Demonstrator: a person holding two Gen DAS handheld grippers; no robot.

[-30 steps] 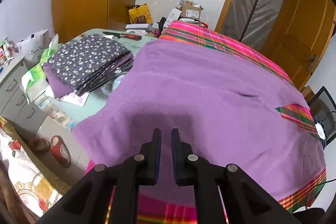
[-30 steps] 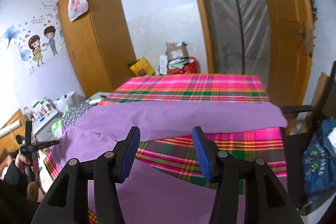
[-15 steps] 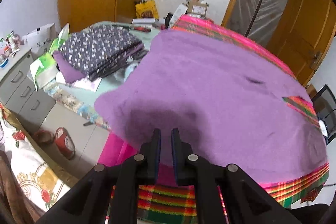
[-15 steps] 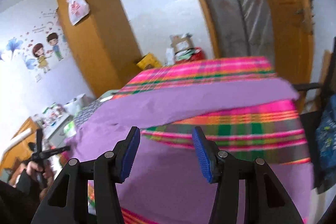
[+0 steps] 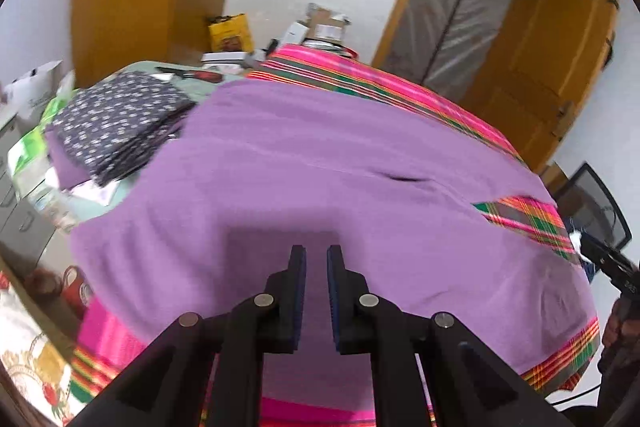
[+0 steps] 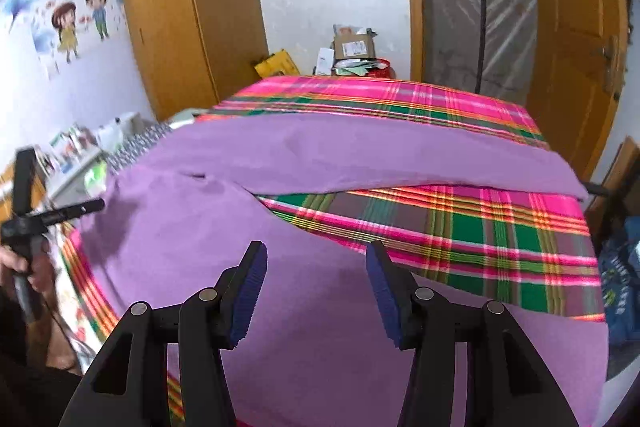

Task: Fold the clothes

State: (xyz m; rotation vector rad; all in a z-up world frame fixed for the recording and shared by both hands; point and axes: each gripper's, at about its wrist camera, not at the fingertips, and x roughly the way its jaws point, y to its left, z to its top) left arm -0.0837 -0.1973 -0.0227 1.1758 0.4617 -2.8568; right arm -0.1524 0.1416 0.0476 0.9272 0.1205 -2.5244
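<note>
A large purple cloth [image 5: 300, 163] lies spread over a bed with a pink and green plaid cover [image 6: 440, 227]. In the right wrist view the purple cloth [image 6: 192, 227] shows a long far band and a broad near part, with plaid between them. My left gripper [image 5: 316, 251] hovers over the cloth's near edge. Its jaws are opening, with a narrow gap and nothing between them. My right gripper [image 6: 316, 247] stands wide open just above the near part, holding nothing.
A stack of folded dark dotted clothes [image 5: 116, 123] sits on a side table at the left. Boxes [image 6: 352, 47] are piled past the bed's far end. A wardrobe [image 6: 192, 27] and a door [image 6: 576, 39] flank the room. A chair [image 5: 592, 211] stands at right.
The right gripper has sunk toward the purple cloth and looks more steeply down on it. The left view pulled back off the bed edge, then came forward again over the cloth.
</note>
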